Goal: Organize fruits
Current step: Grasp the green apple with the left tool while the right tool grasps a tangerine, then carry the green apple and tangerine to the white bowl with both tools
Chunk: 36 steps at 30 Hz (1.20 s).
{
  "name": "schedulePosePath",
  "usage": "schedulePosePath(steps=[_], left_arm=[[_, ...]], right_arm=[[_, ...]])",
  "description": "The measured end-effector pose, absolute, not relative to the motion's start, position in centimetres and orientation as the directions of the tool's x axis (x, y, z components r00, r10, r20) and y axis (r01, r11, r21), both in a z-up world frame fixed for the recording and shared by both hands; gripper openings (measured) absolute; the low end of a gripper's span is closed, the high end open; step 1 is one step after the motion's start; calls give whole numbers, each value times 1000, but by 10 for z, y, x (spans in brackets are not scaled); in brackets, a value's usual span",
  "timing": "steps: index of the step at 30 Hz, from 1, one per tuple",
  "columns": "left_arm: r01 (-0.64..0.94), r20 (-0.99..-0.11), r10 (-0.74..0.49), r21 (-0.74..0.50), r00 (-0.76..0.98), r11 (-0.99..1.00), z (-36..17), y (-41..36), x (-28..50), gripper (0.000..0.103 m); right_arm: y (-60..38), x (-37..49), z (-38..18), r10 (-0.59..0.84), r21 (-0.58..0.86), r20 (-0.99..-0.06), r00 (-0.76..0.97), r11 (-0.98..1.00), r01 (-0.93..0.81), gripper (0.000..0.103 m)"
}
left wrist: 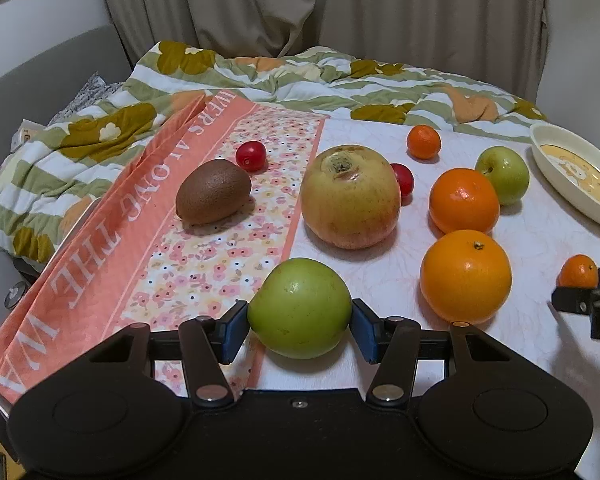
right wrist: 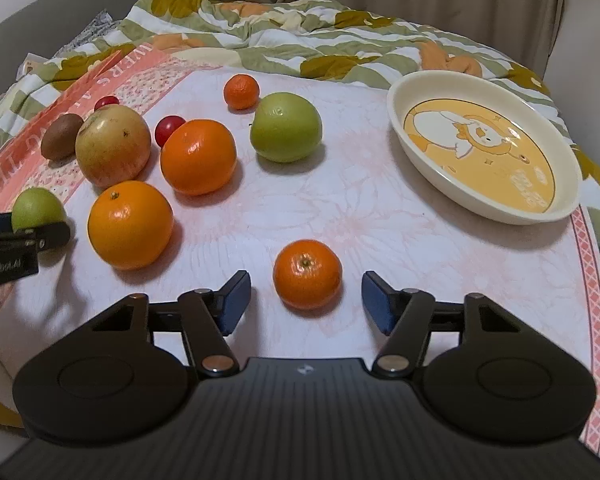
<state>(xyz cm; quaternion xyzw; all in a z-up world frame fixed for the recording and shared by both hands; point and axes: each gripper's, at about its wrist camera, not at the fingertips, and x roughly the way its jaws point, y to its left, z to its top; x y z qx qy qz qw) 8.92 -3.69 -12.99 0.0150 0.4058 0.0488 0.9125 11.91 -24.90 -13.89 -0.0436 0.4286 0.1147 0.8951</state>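
Left hand-held gripper [left wrist: 300, 322] clamps a green apple [left wrist: 299, 308]; right hand-held gripper [right wrist: 306, 298] straddles a mandarin [right wrist: 307, 274], pads apart. Dish [right wrist: 396, 120] is empty; sorting seems barely begun.

Quick count on the cloth [right wrist: 340, 208]: two green apples [right wrist: 286, 127] [left wrist: 299, 308], one big yellow-red apple [left wrist: 350, 196], two big oranges [right wrist: 130, 225] [right wrist: 198, 157], two small mandarins [right wrist: 307, 274] [right wrist: 241, 91], two cherry tomatoes [left wrist: 251, 155] [left wrist: 403, 178], one kiwi [left wrist: 213, 197], one bowl [right wrist: 564, 176].

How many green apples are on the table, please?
2: one green apple between the left claw's pads, another green apple beside the far orange; none seems hidden.
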Motion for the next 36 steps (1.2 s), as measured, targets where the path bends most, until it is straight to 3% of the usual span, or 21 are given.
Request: schedulePosePath(steps=[3, 13, 22, 36], left_arm=[[-74, -739, 94, 59, 668, 995, -129, -35, 87, 58], [-45, -702, 69, 53, 709, 998, -99, -43, 74, 58], [3, -655, 12, 22, 755, 1000, -43, -63, 63, 58], [221, -566, -210, -50, 797, 974, 22, -128, 105, 58]], right_arm=[[-247, 123, -141, 171, 27, -780, 602, 970, -241, 52], [-253, 113, -122, 180, 45, -764, 619, 973, -228, 52], [-279, 92, -68, 161, 47, -722, 673, 982, -184, 52], [-348, 96, -3, 76, 46, -655, 751, 997, -61, 52]])
